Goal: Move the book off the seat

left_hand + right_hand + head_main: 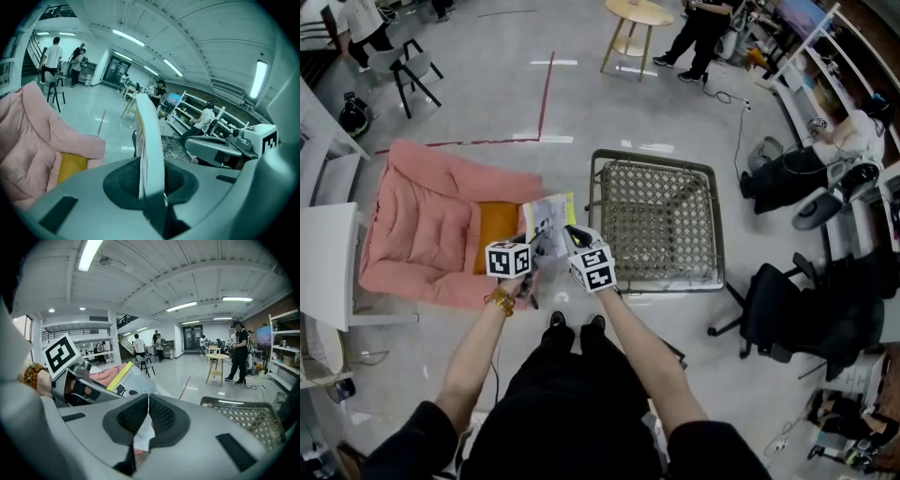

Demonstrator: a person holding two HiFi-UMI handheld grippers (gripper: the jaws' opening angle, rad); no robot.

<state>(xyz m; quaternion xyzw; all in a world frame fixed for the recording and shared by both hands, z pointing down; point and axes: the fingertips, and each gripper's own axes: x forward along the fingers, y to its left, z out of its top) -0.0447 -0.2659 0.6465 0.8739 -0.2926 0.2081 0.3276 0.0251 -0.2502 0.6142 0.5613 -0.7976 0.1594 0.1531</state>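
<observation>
A thin book (pixel 548 223) with a yellow-edged cover hangs in the air between a pink cushioned seat (pixel 422 234) and a metal mesh seat (pixel 661 220). My left gripper (pixel 534 246) is shut on its lower left edge. My right gripper (pixel 572 232) is shut on its lower right corner. In the left gripper view the book (pixel 150 136) stands edge-on between the pads of the left gripper (pixel 151 187). In the right gripper view a white page of the book (pixel 136 380) is pinched in the right gripper (pixel 146 420). An orange cushion (pixel 497 234) lies on the pink seat, just left of the book.
A white table (pixel 323 262) stands left of the pink seat. A black office chair (pixel 787 309) is to the right of the mesh seat. A round wooden stool (pixel 637 14) and several people stand farther off. My feet are on the floor just below the book.
</observation>
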